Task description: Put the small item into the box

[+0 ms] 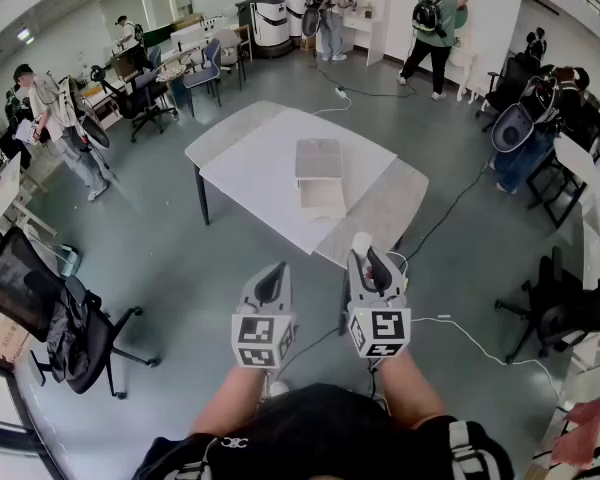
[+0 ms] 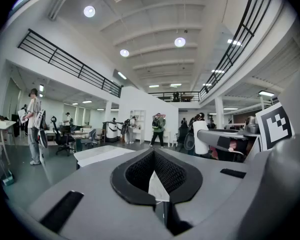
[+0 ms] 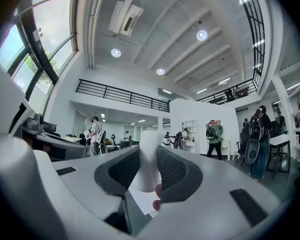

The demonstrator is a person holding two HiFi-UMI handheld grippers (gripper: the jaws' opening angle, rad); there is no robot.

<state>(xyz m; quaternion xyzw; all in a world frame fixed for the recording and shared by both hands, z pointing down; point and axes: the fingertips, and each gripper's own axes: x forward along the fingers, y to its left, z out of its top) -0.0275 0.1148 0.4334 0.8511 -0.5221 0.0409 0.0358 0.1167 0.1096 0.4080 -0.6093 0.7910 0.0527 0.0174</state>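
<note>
Right gripper view: right gripper (image 3: 149,151) clamps the white small item (image 3: 147,171); left gripper (image 2: 154,156) has its jaws together.

The small item (image 3: 149,151) is a plain white, smooth, roughly cylindrical piece; it stands upright, clamped between the dark ribbed pads of the right hand-held gripper (image 3: 150,171), with its rounded top poking out above the jaws. The box (image 1: 320,176) is pale and rectangular and lies flat near the middle of the white tabletop (image 1: 250,163). It shows a greyish farther part touching a whiter nearer part, and it is apart from the item
</note>
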